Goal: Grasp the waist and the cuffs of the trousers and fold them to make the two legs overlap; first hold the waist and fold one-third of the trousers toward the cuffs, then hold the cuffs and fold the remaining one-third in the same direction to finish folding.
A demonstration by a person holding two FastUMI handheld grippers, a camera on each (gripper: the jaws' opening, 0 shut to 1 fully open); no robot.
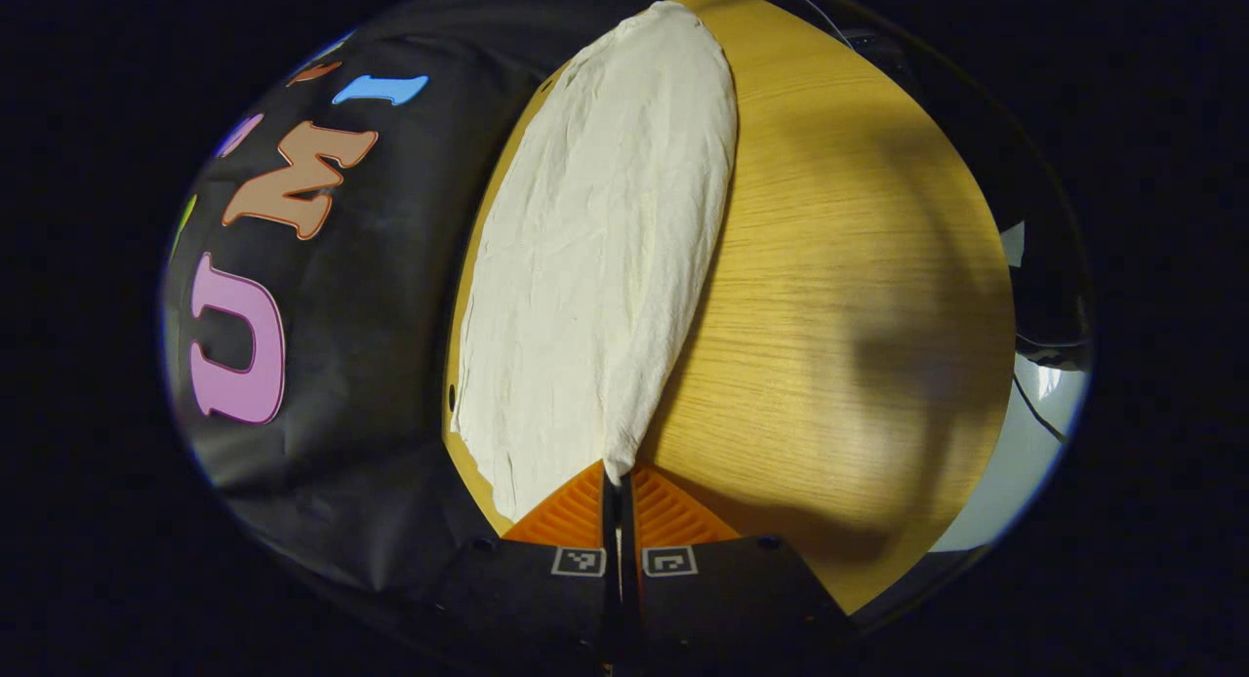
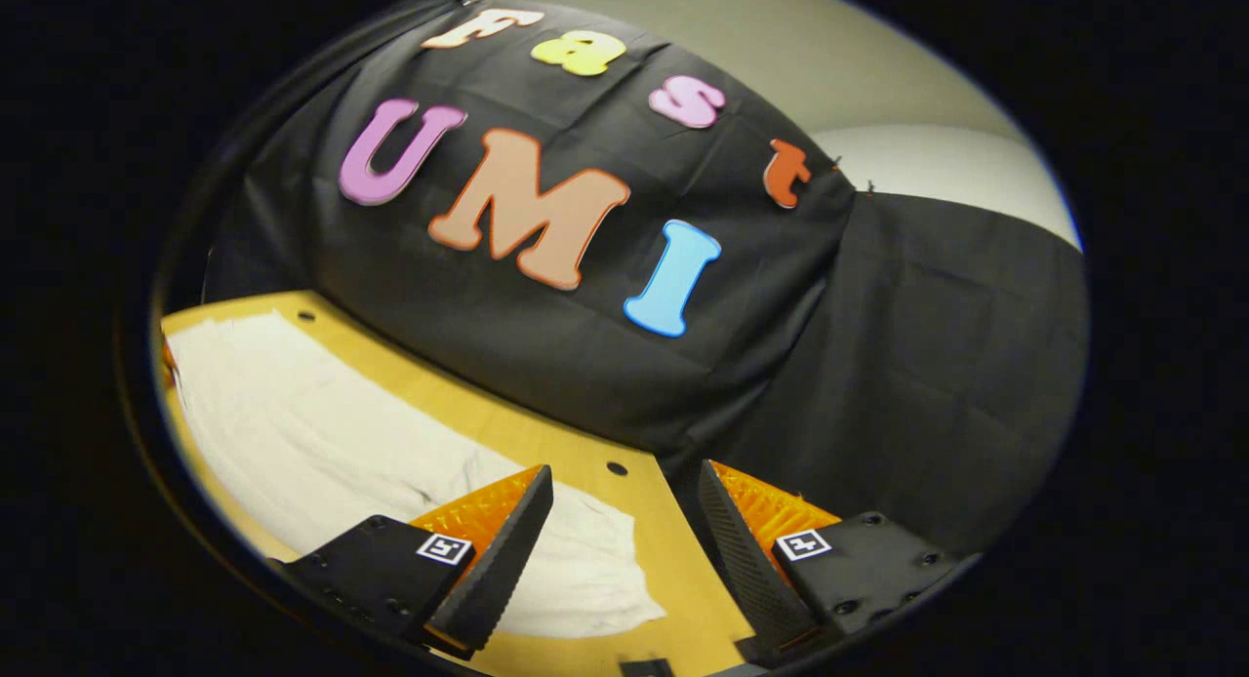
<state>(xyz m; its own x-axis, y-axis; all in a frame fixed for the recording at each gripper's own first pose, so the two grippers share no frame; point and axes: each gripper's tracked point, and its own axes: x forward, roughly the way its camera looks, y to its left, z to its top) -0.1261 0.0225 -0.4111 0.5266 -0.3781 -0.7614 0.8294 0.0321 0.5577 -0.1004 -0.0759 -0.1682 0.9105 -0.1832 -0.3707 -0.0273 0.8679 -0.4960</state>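
Cream-white trousers (image 1: 595, 258) lie flat along the far side of a wooden table (image 1: 839, 297), stretching away from my left gripper (image 1: 618, 477). That gripper is shut on the near corner of the cloth, which is pinched up between its fingers. In the right gripper view the same trousers (image 2: 322, 443) run from the left edge to an end near the gripper. My right gripper (image 2: 624, 501) is open just above that end, its left finger (image 2: 503, 550) over the cloth and its right finger (image 2: 742, 550) over the table edge (image 2: 673, 560).
The booth's black cloth wall (image 2: 878, 365) hangs right behind the table's far edge. Small holes (image 2: 616, 468) dot the tabletop near that edge. A wide strip of bare wood (image 1: 878, 219) lies beside the trousers, with a shadow across it.
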